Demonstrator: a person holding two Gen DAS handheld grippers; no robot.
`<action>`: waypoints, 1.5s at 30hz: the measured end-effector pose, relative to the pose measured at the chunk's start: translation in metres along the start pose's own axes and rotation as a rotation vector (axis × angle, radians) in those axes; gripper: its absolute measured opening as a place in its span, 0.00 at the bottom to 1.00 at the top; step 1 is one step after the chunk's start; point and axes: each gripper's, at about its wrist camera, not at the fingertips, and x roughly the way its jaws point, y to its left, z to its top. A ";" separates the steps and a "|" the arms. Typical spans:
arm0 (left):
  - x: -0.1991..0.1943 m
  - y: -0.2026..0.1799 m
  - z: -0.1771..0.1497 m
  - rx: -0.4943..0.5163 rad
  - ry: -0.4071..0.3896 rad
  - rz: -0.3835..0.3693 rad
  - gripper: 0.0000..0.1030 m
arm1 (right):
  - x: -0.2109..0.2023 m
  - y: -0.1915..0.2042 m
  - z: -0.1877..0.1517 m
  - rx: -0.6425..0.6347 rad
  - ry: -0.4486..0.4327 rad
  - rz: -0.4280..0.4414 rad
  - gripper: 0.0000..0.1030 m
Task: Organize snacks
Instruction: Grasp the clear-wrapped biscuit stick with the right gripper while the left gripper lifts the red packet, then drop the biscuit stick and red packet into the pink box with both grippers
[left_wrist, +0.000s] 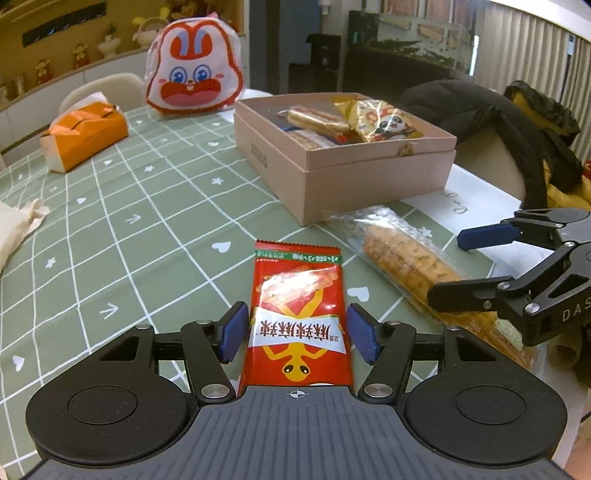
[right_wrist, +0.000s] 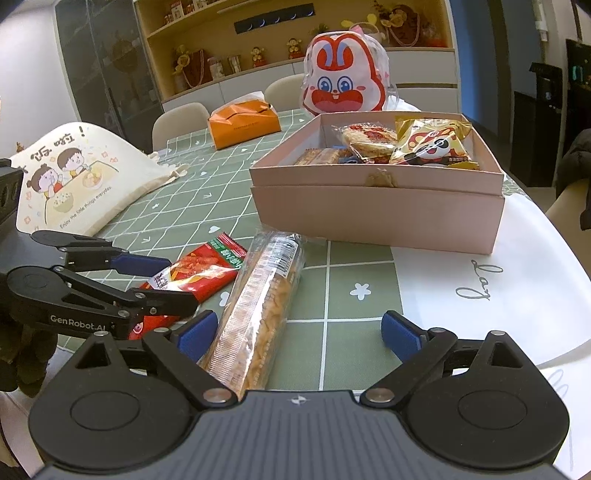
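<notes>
both grippers gaped empty near the open pink cardboard box (right_wrist: 376, 218), left gripper (left_wrist: 297, 330) astride a red snack packet (left_wrist: 298, 317), right gripper (right_wrist: 299, 334) over a clear-wrapped biscuit sleeve (right_wrist: 258, 306); the box held a yellow panda packet (right_wrist: 432, 147) and wrapped biscuits (right_wrist: 365, 142).

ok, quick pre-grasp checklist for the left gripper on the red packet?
1. Left gripper open: ok.
2. Red packet between its pads, not yet pinched: ok.
3. Packet flat on the tablecloth: ok.
4. Right gripper clear of the packet, open over the cracker sleeve: ok.
5. Room left in the pink box: cannot tell.
</notes>
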 end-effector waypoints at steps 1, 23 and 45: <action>0.000 0.002 0.000 -0.003 -0.011 -0.016 0.57 | 0.001 0.002 0.000 -0.008 0.005 -0.004 0.96; -0.036 0.040 -0.012 -0.262 -0.132 -0.188 0.46 | 0.002 0.030 0.027 -0.031 0.119 -0.052 0.88; -0.098 0.016 0.071 -0.213 -0.367 -0.234 0.45 | -0.111 -0.012 0.090 -0.013 -0.101 -0.030 0.28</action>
